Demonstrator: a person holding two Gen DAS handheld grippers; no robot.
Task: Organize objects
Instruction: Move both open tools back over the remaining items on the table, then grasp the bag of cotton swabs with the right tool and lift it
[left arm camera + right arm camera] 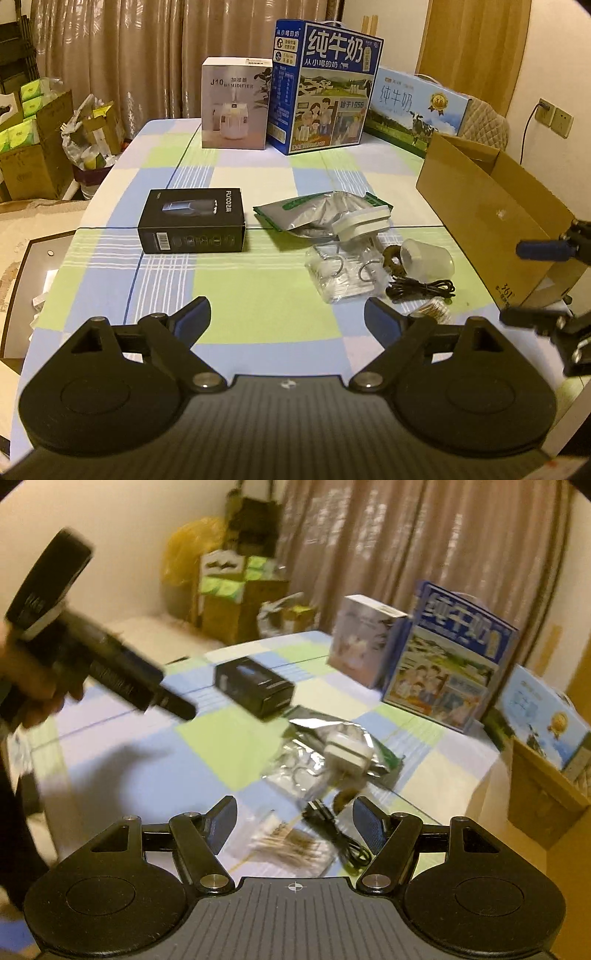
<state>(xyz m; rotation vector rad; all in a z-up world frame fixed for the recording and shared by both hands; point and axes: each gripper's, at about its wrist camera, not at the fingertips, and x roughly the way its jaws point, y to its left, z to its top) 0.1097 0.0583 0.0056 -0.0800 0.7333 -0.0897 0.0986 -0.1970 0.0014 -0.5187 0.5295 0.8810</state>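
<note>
— Fingers of the left gripper (287, 317) are spread wide, with nothing held. And the right gripper (293, 827)?

— Parted, empty too. Clutter is left mid-table: black box (192, 221), foil pouch (314, 212), cable (341, 836).

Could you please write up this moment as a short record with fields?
surface: table with checked cloth
left gripper: open, empty, above the cloth
right gripper: open, empty
loose items: black box, foil pouch, clear cup, black cable
container: open cardboard box at the table's right edge
back row: humidifier box, milk carton
</note>
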